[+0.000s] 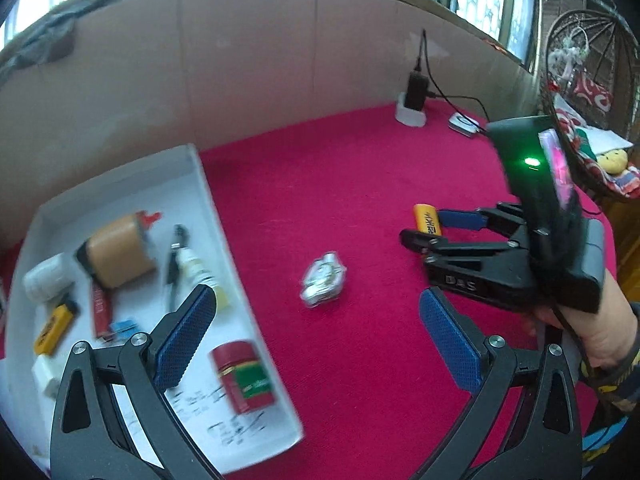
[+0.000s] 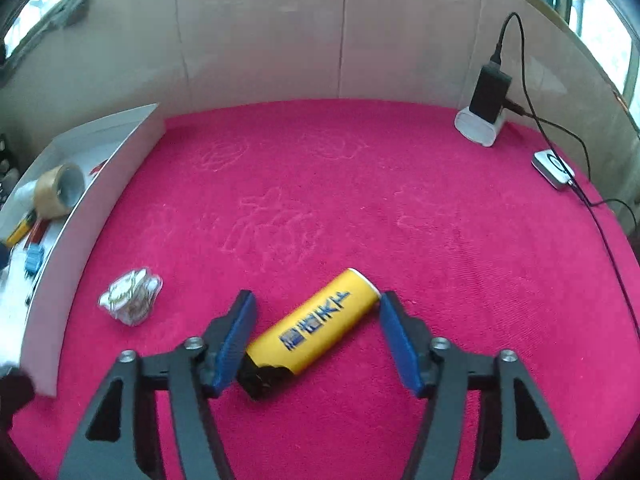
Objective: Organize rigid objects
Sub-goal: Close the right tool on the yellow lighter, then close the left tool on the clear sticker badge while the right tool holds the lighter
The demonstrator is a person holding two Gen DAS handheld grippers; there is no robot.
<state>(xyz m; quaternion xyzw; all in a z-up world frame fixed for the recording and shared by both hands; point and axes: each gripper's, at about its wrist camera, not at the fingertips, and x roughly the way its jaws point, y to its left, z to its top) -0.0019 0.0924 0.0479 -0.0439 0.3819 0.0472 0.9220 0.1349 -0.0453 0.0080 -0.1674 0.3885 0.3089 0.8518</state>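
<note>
A yellow lighter with blue lettering lies on the red cloth between my right gripper's open fingers; its ends sit close to both pads. In the left wrist view the lighter shows between the right gripper's fingers at the right. A small foil-wrapped packet lies on the cloth mid-table, also in the right wrist view. My left gripper is open and empty, over the white tray's right wall. The tray holds a tape roll, a red box, another yellow lighter and several small items.
A black charger in a white stand and a small white device with cables sit at the back right. A cardboard wall rings the table. A wire basket hangs at the right edge.
</note>
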